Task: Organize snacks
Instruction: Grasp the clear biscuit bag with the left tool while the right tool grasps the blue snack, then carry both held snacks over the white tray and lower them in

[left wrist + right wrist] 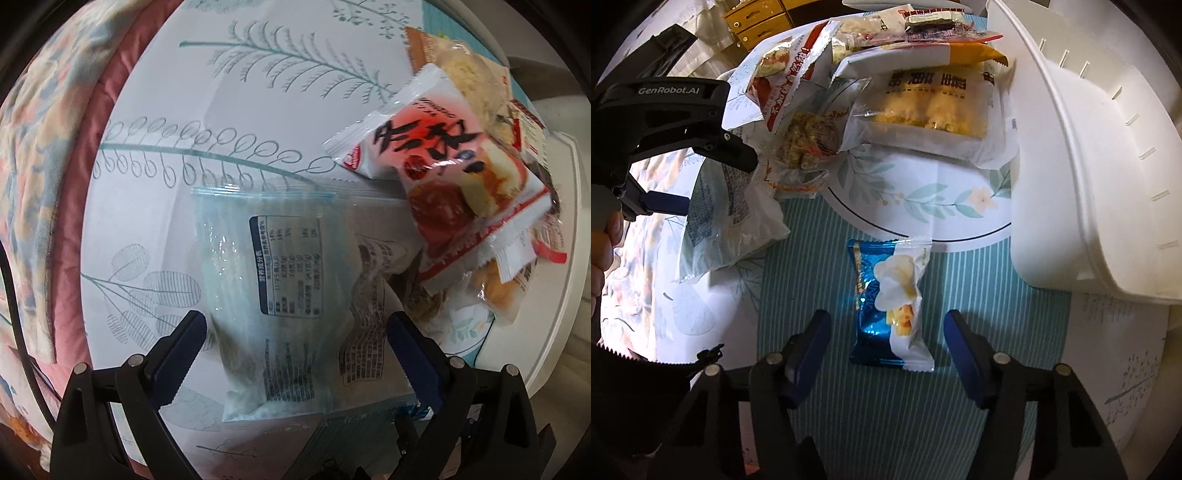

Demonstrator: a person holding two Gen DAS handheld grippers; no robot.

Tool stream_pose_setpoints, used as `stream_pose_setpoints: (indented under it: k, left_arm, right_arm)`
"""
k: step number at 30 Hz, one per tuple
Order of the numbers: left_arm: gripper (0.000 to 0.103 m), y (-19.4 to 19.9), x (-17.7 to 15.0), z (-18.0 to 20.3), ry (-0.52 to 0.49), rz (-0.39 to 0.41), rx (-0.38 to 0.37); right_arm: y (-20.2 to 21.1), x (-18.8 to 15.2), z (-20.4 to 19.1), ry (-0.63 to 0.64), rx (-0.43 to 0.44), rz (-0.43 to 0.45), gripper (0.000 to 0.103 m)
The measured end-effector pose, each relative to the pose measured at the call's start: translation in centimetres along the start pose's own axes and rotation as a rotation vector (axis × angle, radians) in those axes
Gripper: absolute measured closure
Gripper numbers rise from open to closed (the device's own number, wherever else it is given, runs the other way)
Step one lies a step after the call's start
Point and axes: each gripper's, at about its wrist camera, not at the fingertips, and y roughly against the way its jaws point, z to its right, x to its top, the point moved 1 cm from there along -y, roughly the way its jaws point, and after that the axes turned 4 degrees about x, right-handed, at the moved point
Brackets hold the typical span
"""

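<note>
Blue-and-white snack packet (pixel 892 306) flat between released right hand-held gripper (pixel 886 332), left hand-held gripper (pixel 295 332) released around pale bag (pixel 273 291)

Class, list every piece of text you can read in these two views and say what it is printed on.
"GenRobot.AI": on the left gripper, its black body.
Nutrition table on the pale blue snack packet: too small to read.
Large characters on the red-and-white snack packet and the yellow-cake packet: too blurred to read.

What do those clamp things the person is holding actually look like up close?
Each tool, left and right, has a glossy black plastic frame with silver rivets at its joints. Its two fingers carry dark-blue rubbery pads. The left one's side reads "GenRobot.AI" in white. A bare hand holds its handle.
</note>
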Motion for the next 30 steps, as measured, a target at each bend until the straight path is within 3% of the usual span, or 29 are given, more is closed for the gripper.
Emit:
stream_pose_setpoints:
  k: [6,11,16,21,30]
  left_arm:
    - [0.013,-1.0,0.7,-1.0,0.028,-0.039,-0.031]
    - [0.015,-1.7,1.9,-2.0,0.024,-0.040,-0.048]
    - [0.021,-1.9,0.7,-2.5,0.013,-0.033,-0.053]
    - [0.040,-1.3,-0.1,-4.4,0.024,-0.045,-0.086]
    - [0.057,-0.2,-3.8,-6.7,-0.030,-0.052,-0.040]
  right_arm:
    - [-0.3,-0.1,0.2,0.008,-0.004,-0.020,0.065]
    - [-0.5,0.0,0.4,0.005,-0.020,-0.025,0.069]
    - [-1.3,0.5,-0.3,-0.020,-0.021,-0.033,0.073]
    - [-1.4,0.2,0.1,-0.101,-0.001,-0.055,0.076]
    - [0.1,-1.5,-0.2,-0.221,0.030,-0.035,0.076]
